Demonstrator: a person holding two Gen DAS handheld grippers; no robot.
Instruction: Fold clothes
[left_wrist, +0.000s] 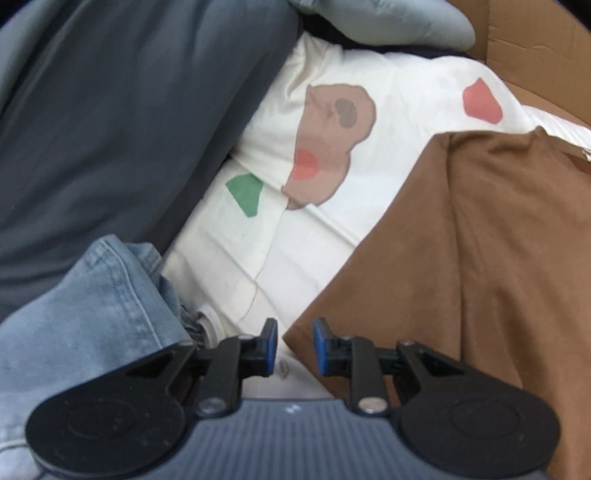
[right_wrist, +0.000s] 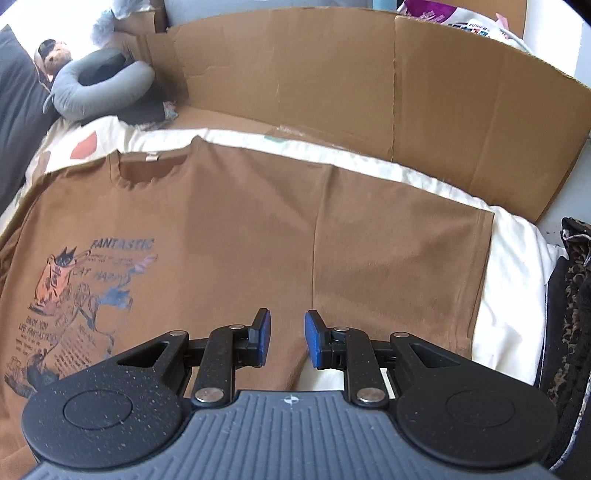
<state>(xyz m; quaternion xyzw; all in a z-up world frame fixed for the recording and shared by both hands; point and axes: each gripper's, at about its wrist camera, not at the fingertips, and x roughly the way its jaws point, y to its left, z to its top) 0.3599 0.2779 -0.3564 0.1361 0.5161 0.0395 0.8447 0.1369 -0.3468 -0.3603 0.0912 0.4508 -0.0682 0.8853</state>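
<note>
A brown T-shirt (right_wrist: 240, 229) with a blue and orange print lies spread flat on a cream sheet (right_wrist: 509, 295), collar toward the upper left. My right gripper (right_wrist: 288, 338) hovers over its near edge, by the sleeve seam, and stands open with nothing pinched. In the left wrist view the same brown T-shirt (left_wrist: 480, 258) fills the right side. My left gripper (left_wrist: 294, 345) is low over the shirt's pointed corner where it meets the cream sheet (left_wrist: 332, 166). Its blue pads stand apart and nothing is pressed between them.
Light blue jeans (left_wrist: 92, 314) lie bunched just left of the left gripper, with dark grey bedding (left_wrist: 129, 110) behind. A cardboard wall (right_wrist: 332, 74) stands along the far side. A grey neck pillow (right_wrist: 103, 92) and a plush toy (right_wrist: 55, 55) sit far left. Dark patterned fabric (right_wrist: 569, 314) is at the right.
</note>
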